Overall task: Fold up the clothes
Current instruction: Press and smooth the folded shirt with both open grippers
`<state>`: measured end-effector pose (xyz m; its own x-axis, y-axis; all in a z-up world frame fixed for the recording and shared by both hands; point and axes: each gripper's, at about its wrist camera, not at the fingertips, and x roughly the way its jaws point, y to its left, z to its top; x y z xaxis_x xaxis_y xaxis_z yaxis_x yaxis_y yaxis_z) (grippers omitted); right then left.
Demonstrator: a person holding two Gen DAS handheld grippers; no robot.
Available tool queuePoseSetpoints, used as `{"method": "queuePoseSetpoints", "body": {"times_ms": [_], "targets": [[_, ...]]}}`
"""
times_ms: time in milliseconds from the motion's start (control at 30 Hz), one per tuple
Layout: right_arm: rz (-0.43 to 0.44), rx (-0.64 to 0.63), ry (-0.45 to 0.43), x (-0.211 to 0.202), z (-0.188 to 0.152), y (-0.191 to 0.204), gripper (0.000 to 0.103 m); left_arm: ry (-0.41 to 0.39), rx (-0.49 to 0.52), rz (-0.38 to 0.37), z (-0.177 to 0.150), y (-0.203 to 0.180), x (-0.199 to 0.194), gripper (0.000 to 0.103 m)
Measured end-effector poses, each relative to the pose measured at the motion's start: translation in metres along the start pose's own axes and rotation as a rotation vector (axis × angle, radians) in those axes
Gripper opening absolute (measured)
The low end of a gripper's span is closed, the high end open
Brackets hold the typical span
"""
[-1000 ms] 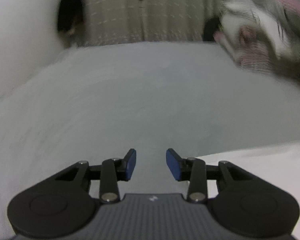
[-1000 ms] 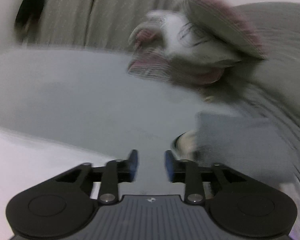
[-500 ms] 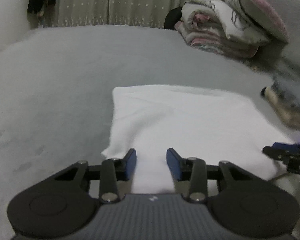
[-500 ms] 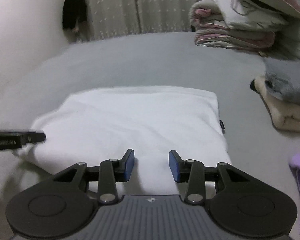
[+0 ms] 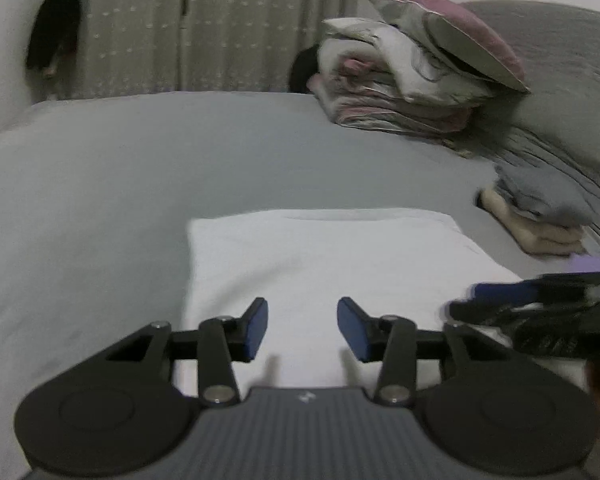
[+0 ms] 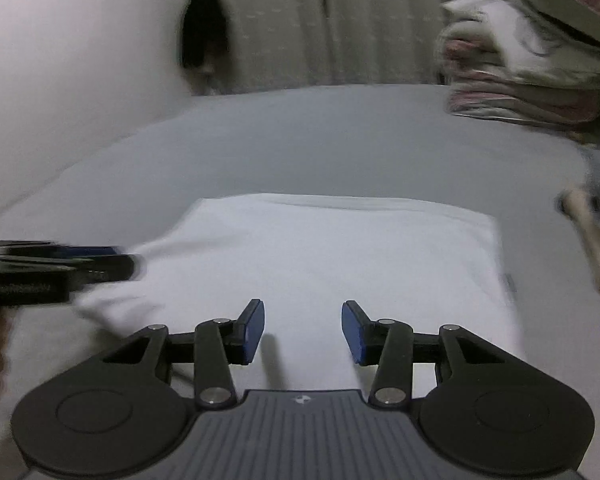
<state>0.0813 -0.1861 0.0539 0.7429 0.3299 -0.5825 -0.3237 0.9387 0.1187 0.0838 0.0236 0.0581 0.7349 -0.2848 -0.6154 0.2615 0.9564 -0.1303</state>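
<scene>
i have both tongs over the near part of a white garment (image 5: 324,264) that lies flat on the grey bed (image 5: 140,184), already folded into a neat rectangle. the left tongs (image 5: 302,329) are spread, nothing between the blue pads, poised over the garment's near left portion. the right tongs (image 6: 303,331) are likewise spread and empty, over the near right portion. each pair shows up blurred at the side of the other's view.

judging by how things lie, this piece is well along: its far edge is straight, its left and right sides are tidy, no sleeves stick out. what may be left is one more fold in half, or moving it to a pile; i cannot tell which from here. to the right sits a small stack of folded clothes (image 5: 540,212), grey on top of cream, which suggests other pieces are done. something lilac (image 5: 592,260) peeks out just near it.

the far and left parts of the bed are bare sheet, good room to sweep a fold away from me. the right side is tighter: the folded stack is near the garment's right edge, and a pile of bedding (image 5: 412,80) with a pillow on top sits far right. the curtain (image 5: 220,24) hangs beyond the bed's far edge.
</scene>
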Motion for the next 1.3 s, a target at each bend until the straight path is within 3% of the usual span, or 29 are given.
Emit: {"method": "queuePoseSetpoints", "body": {"times_ms": [100, 167, 333, 500, 667, 867, 1033, 1300], "targets": [[-0.034, -0.082, 0.035, 0.014, -0.014, 0.017, 0.046, 0.079, -0.03, 0.028, -0.015, 0.0, 0.031, 0.043], [-0.056, -0.137, 0.059, 0.023, -0.024, 0.028, 0.047, 0.073, -0.015, 0.05, -0.017, -0.003, 0.035, 0.044], [-0.036, -0.054, 0.046, 0.008, -0.017, 0.015, 0.045, 0.046, -0.022, 0.075, -0.016, -0.004, 0.019, 0.043], [-0.054, -0.033, 0.077, 0.019, -0.016, 0.012, 0.047, 0.071, 0.009, 0.11, -0.021, -0.011, 0.021, 0.048], [-0.077, -0.018, 0.023, 0.009, -0.009, 0.015, 0.046, 0.071, -0.053, 0.094, -0.011, -0.006, 0.024, 0.048], [-0.023, -0.048, 0.11, 0.023, -0.009, 0.001, 0.05, 0.098, -0.104, 0.077, -0.01, 0.012, 0.026, 0.052], [0.017, 0.046, 0.121, 0.007, -0.005, -0.031, 0.05, 0.116, -0.219, 0.037, -0.006, 0.04, 0.023, 0.048], [-0.064, 0.212, 0.17, -0.006, -0.011, -0.081, 0.053, 0.146, -0.253, 0.08, -0.007, 0.052, 0.03, 0.049]]}}
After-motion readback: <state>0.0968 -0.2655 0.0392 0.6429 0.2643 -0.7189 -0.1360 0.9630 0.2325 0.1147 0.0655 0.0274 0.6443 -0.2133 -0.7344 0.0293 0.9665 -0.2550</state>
